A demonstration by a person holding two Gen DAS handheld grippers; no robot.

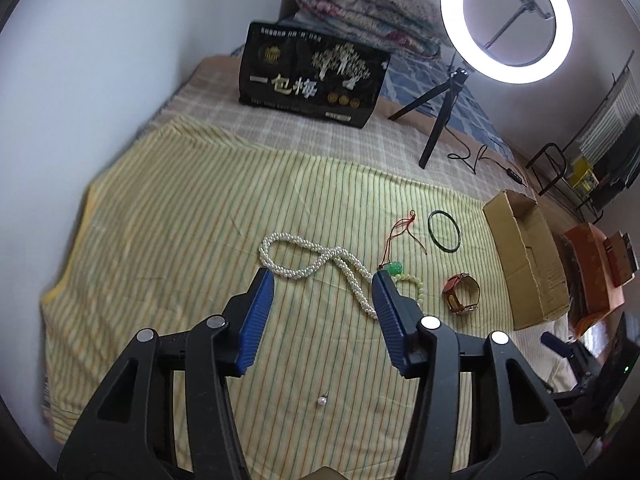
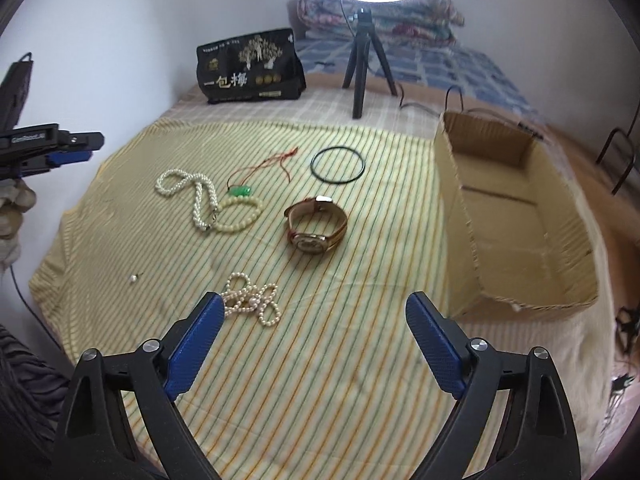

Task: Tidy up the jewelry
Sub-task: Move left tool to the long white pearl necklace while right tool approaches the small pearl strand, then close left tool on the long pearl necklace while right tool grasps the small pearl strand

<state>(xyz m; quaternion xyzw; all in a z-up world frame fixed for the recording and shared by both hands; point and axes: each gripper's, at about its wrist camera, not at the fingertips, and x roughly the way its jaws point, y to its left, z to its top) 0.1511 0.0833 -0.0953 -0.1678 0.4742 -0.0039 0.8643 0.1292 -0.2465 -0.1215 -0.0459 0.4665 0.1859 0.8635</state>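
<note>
In the left wrist view, the left claw (image 1: 323,280) is hanging over a striped yellow cloth (image 1: 180,208) spread on a bed, its blue pads (image 1: 256,320) standing apart with nothing between them, pressing on nothing. Beyond the tips a thick pearl necklace (image 1: 304,258) is lying in a loop, one strand running down toward the right pad. Just right of it a green pendant on a red cord (image 1: 394,267) is resting beside a pale bead bracelet (image 1: 418,282). Further right a wristwatch (image 1: 462,294) is sitting on its side, a dark bangle (image 1: 445,231) is lying flat behind it, and an open cardboard box (image 1: 524,256) is standing at the cloth's edge. A single pearl earring (image 1: 322,400) is lying alone near the claw's base. A black packet (image 1: 316,76) and a ring light (image 1: 507,20) on a tripod are standing at the back.

In the right wrist view, the right claw (image 2: 316,306) is gaping wide and empty above the cloth. A tangled string of small pearls (image 2: 252,300) is lying just beside its left pad, not touching that I can tell. The wristwatch is sitting ahead, the box to the right, and the other pieces further back on the left.
</note>
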